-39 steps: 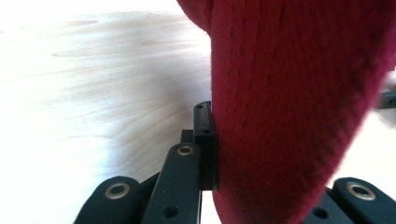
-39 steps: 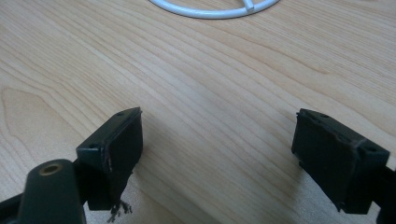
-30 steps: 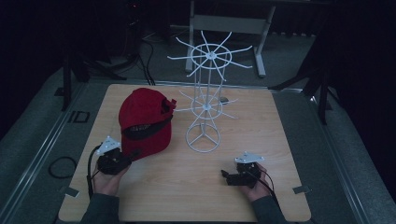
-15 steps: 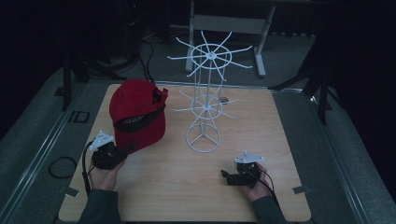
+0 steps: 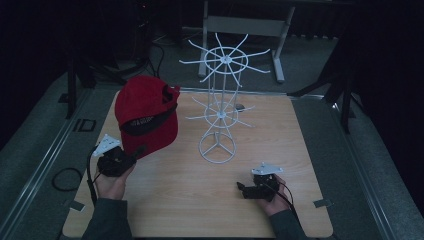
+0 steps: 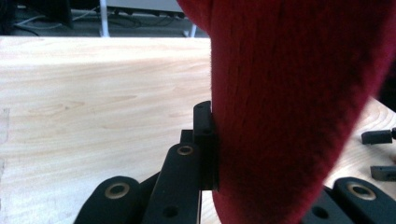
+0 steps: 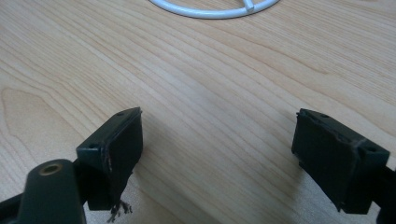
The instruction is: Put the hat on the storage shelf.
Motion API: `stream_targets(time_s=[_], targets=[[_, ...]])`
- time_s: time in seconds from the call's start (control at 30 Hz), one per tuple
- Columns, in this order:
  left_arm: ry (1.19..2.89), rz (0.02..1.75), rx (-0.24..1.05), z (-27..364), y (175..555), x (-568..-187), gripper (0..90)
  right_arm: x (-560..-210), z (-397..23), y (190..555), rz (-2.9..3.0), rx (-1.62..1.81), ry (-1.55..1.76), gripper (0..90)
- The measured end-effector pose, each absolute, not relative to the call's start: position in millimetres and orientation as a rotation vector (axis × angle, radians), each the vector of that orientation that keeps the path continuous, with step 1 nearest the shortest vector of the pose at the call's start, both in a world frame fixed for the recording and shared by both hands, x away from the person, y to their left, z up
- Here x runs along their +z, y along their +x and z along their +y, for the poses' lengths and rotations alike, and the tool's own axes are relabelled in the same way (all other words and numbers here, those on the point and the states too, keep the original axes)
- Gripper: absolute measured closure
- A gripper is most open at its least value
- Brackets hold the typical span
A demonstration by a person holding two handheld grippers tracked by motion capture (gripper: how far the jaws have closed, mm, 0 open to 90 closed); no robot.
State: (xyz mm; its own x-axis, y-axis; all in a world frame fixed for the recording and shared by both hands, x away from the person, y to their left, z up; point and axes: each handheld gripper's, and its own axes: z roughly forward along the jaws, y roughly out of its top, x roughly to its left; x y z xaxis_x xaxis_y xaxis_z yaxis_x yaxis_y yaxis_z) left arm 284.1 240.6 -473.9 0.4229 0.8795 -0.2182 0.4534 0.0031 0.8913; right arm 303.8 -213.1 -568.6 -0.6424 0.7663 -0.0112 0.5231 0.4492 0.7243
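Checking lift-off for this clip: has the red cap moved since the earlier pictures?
Yes. The red cap, clamped in the left gripper, has risen and tilted more upright, its top now past the table's far edge beside the white wire stand.

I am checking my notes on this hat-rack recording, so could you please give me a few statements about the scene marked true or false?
1. The left gripper is shut on the red cap. True.
2. The cap hangs on the rack. False: it is held up beside the rack, apart from it.
3. The right gripper is open with nothing between its jaws. True.
4. The rack lies on its side. False: it stands upright on the table.
5. The cap is blue. False: it is red.
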Motion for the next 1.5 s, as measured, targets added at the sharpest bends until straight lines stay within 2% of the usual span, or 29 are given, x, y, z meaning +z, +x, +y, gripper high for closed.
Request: stream_targets(time_s=[1.5], targets=[[1.515, 1.144, 0.624, 229, 283, -438, 85.6, -569, -213, 304, 2.367, 1.008, 1.100, 16.3]])
